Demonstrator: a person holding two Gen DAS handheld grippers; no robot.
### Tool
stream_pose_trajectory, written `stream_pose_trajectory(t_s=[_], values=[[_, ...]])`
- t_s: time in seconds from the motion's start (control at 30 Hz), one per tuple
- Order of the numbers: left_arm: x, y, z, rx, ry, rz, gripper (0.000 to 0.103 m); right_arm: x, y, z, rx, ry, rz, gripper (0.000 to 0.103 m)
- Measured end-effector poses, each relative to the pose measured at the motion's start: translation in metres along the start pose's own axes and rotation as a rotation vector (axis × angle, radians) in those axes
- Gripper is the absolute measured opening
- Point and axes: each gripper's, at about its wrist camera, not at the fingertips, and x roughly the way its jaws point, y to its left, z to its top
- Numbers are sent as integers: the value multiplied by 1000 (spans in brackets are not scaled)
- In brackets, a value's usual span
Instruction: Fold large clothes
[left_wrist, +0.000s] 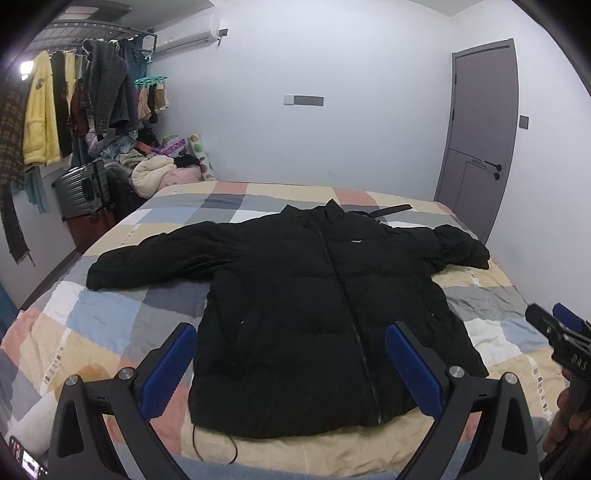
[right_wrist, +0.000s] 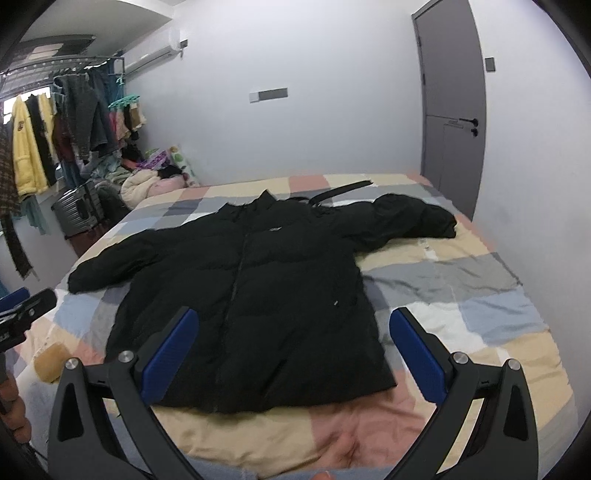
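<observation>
A black puffer jacket (left_wrist: 295, 295) lies flat, front up, on the checked bed cover (left_wrist: 110, 325), both sleeves spread out; it also shows in the right wrist view (right_wrist: 258, 295). My left gripper (left_wrist: 291, 354) is open and empty, held above the jacket's hem. My right gripper (right_wrist: 293, 339) is open and empty above the hem's right part, and it shows at the right edge of the left wrist view (left_wrist: 554, 325). A black strap (right_wrist: 340, 190) lies behind the collar.
A clothes rack (left_wrist: 74, 92) with hanging garments, a grey suitcase (left_wrist: 81, 192) and a heap of clothes (left_wrist: 159, 170) stand left of the bed. A grey door (left_wrist: 480, 140) is at the far right. A thin black cord (left_wrist: 229, 446) hangs near the bed's front edge.
</observation>
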Motion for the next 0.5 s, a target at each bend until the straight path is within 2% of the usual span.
stream_pose_trajectory(t_s=[0.17, 0.5], values=[[24, -4, 15, 8, -9, -3, 103, 25, -21, 22, 50, -42, 14, 103], [99, 7, 27, -16, 1, 6, 103, 97, -75, 70, 3, -102, -69, 103]])
